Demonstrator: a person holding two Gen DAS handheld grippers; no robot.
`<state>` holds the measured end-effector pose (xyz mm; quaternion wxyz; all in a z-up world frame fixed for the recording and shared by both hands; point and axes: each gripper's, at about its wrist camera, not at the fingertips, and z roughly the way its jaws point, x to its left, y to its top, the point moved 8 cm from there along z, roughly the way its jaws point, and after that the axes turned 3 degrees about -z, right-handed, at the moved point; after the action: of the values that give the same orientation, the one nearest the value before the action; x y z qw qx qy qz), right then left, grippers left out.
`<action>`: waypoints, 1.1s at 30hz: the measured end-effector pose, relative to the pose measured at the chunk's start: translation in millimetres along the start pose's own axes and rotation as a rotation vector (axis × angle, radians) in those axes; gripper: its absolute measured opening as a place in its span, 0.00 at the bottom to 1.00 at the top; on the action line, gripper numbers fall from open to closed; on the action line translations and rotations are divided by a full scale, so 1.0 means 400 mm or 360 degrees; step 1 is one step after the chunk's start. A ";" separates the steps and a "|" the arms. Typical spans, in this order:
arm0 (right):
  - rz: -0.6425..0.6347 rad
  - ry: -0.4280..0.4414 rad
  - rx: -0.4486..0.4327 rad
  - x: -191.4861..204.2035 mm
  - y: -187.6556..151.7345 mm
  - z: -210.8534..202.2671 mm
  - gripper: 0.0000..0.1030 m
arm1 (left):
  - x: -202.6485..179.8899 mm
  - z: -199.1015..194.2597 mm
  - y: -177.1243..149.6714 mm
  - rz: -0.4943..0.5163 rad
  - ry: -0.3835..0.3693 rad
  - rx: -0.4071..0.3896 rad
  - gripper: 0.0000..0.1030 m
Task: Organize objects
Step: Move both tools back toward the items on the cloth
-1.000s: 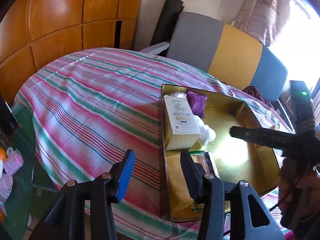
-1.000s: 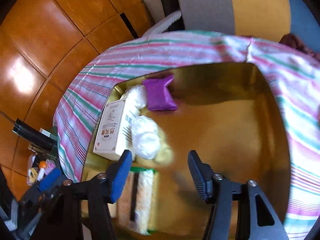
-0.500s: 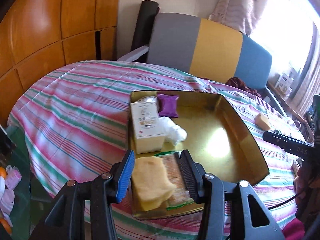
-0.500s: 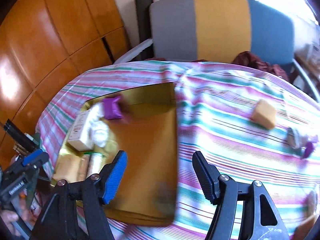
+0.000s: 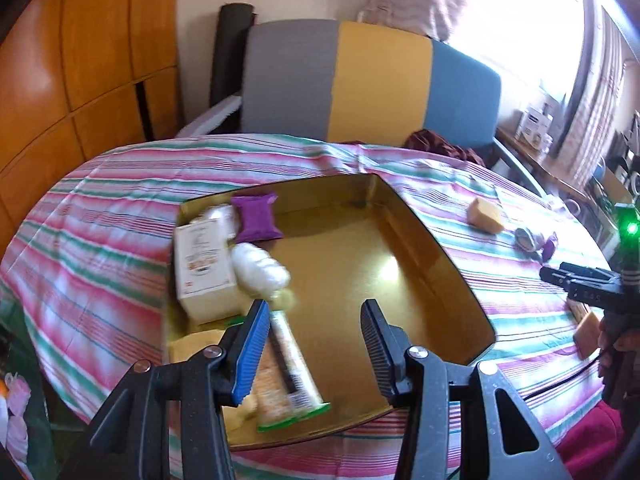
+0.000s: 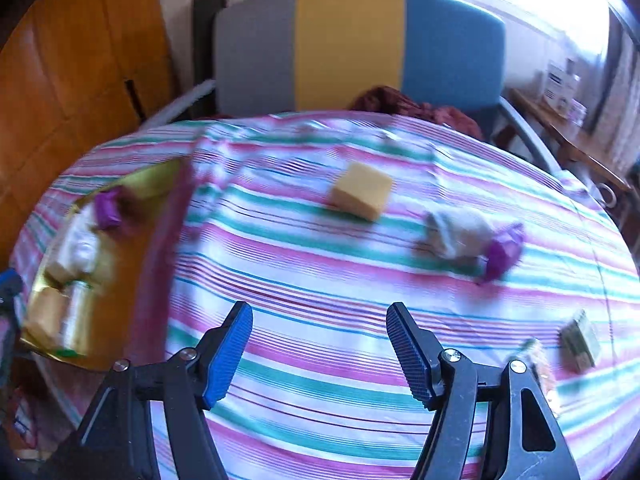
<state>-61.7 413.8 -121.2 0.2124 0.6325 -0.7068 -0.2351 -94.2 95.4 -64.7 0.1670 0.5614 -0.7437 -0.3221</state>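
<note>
In the left wrist view a gold tray (image 5: 360, 264) holds a white box (image 5: 202, 264), a purple packet (image 5: 256, 218), a white bag (image 5: 260, 268), a green-edged snack packet (image 5: 288, 368) and a yellow sponge (image 5: 192, 350). My left gripper (image 5: 316, 340) hangs open above the tray's near end, nothing between its fingers. My right gripper (image 6: 320, 344) is over the bare striped cloth, its jaws opening and empty. Beyond it lie a yellow block (image 6: 362, 196), a grey-white pouch (image 6: 460, 236) and a purple packet (image 6: 504, 252).
The tray (image 6: 116, 292) sits at the left edge of the right wrist view. Small packets (image 6: 580, 344) lie on the cloth at the right. A grey, yellow and blue chair back (image 6: 352, 40) stands behind the table, with wooden panels (image 5: 80, 60) at the left.
My right gripper has swung from above the tray to the right, over the open cloth, with its jaws wider. My left gripper has shifted right, from the tray's left edge to over the tray.
</note>
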 end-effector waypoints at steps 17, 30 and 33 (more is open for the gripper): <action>0.0528 -0.0038 -0.0066 -0.225 -0.045 -0.013 0.68 | -0.410 0.130 0.084 0.0404 -0.0286 0.0086 0.46; 0.0941 -0.0073 -0.0256 -0.376 -0.039 -0.092 0.73 | -0.683 0.382 0.136 0.0595 -0.0388 0.0283 0.76; 0.0978 -0.0050 -0.0235 -0.384 -0.044 -0.084 0.74 | -0.731 0.452 0.146 0.0667 -0.0350 0.0301 0.81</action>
<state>-10.9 562.7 -105.5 0.3078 0.3685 -0.8490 -0.2204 -155.2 433.2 -125.7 0.0950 0.3697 -0.8844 -0.2684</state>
